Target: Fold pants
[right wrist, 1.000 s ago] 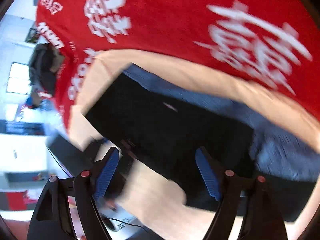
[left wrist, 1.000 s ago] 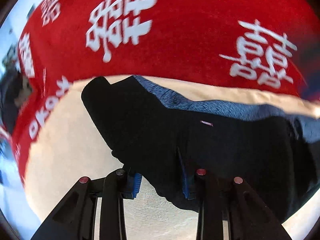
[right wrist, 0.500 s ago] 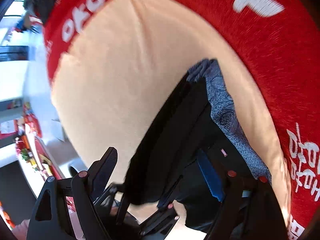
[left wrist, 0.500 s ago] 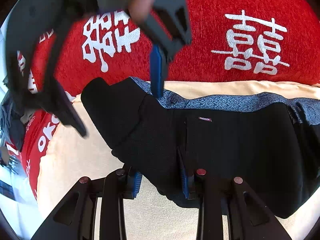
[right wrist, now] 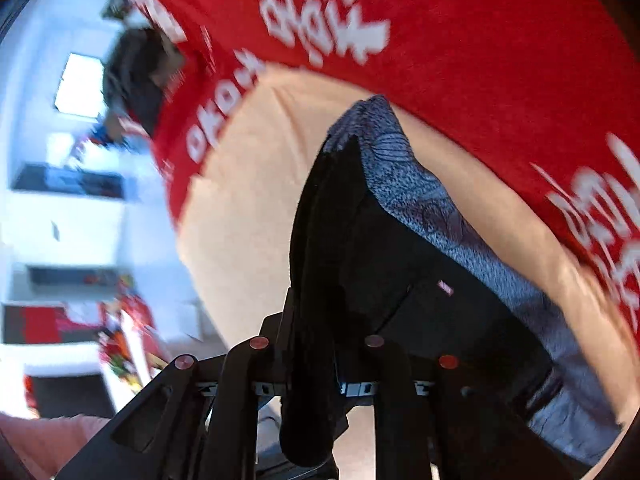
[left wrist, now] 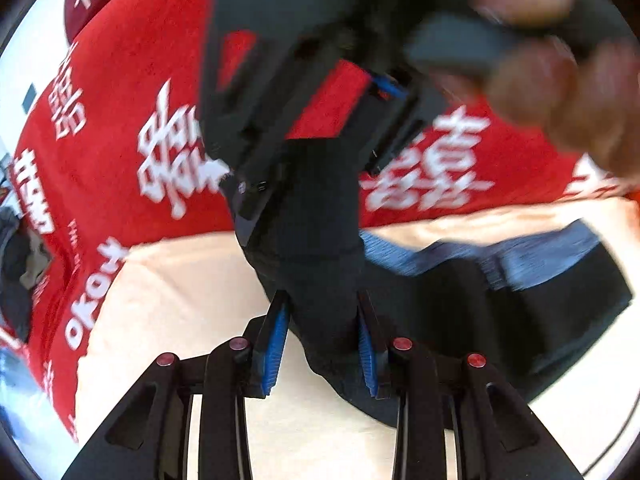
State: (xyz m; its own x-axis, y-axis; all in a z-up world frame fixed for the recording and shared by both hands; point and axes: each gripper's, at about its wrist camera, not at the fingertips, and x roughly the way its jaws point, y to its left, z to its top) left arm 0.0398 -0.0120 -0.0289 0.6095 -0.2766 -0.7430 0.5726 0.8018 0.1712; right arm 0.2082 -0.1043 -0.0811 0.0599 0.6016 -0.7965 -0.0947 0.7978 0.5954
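Left gripper [left wrist: 323,340], 6 o'clock in left view: jaws clamped on a bunched fold of the black knit pants [left wrist: 460,304], blue pads [left wrist: 276,344] pressed against the fabric on both sides. Solid hold, cloth lifted off the cream cloth-covered worktop [left wrist: 192,280].

Right gripper [right wrist: 314,356], 6 o'clock in right view: jaws closing, nearly together, a doubled black edge of the pants between them. Cannot tell yet whether both layers are pinched; the pads themselves are hidden by fabric.

Rest of the pants trailing toward 3 o'clock on the worktop, blue-grey patterned waistband lining [right wrist: 404,184] turned outward. Red blanket with white characters [left wrist: 120,128] beyond, 12 o'clock. In left view, right gripper body and a blurred hand [left wrist: 560,68] crossing at 1 o'clock, close over the left's held fold.

Risks:
- Closing on one layer only: lower layer drops, fold comes out skewed.
- Grippers this close: collision or fabric snagged on the other frame during the carry.
- Fast motion, heavy blur: thin pinch could slip out mid-swing.
- Trailing end dragging on the worktop cloth: bunches both, ruins alignment.
- Lining flipped out: ends up on the visible face if not tucked.
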